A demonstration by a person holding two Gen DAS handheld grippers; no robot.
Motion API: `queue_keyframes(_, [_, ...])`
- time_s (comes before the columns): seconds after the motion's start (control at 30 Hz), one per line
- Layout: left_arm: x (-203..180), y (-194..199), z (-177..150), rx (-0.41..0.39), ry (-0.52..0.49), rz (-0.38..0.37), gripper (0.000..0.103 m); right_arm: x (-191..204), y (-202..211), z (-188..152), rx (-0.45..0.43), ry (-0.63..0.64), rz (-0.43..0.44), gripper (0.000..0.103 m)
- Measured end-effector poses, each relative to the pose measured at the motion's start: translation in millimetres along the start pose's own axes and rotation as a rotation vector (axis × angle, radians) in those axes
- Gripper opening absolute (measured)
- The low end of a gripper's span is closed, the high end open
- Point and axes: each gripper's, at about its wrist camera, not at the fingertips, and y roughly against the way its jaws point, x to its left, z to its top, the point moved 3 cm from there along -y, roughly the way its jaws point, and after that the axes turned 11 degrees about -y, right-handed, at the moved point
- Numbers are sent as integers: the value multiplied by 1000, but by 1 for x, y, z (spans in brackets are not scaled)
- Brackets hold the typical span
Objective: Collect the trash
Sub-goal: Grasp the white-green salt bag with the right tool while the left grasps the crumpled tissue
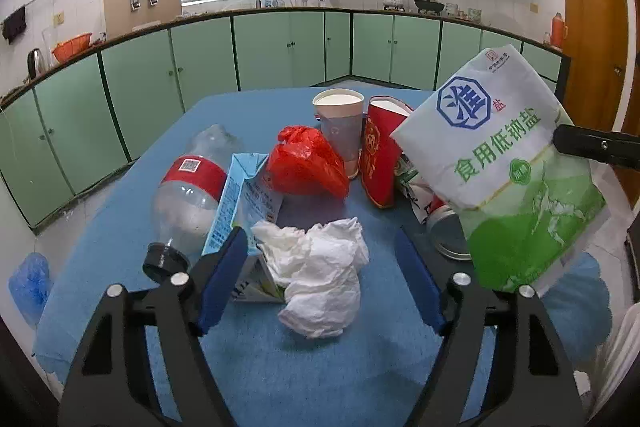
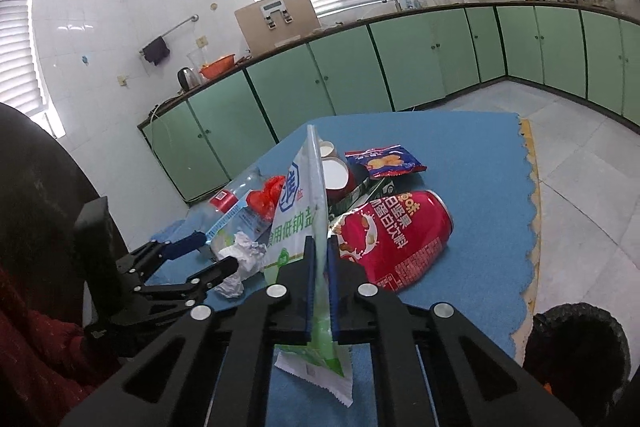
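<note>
Right tool [image 2: 319, 291] squeezed tight on salt bag [image 2: 304, 219] reading "食用低钠盐", lifted above blue desk [image 2: 472, 163]. Left tool [image 1: 320, 279] wide open around crumpled tissue [image 1: 320, 267], holding nothing.

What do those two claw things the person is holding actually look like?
Both look alike. The left tool and the right tool have matte black linkage arms with triangular cut-outs and round silver pivot pins, ending in flat fingers faced with blue pads. No cables or markings show. A dark red sleeve appears behind the left one.
</note>
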Motion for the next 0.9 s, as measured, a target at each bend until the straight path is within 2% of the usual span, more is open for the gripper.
queue_keyframes(0.1, [-2, -5, 1, -1, -4, 10, 69, 1, -2, -5, 7, -3, -6, 6])
queue_keyframes(0.17, [-5, -10, 2, 4, -23, 33, 63, -1, -3, -7, 5, -9, -11, 6])
queue_keyframes(0.23, [-9, -11, 4, 3, -43, 29, 53, -3, -1, -8, 3, -17, -13, 6])
queue_keyframes(0.33, [-16, -13, 5, 4, -83, 40, 49, -4, 1, -8, 1, -20, -19, 6])
queue_keyframes(0.47, [-22, -9, 7, 9, -105, 35, 47, -1, 5, -5, -9, -13, -20, 6])
queue_keyframes(0.63, [-36, 10, 15, -47, -130, 2, 49, 0, 13, -3, -29, -10, -21, 6])
queue_keyframes(0.9, [-25, -14, 7, 30, -66, 21, 48, -6, 15, -6, -23, -24, -33, 6])
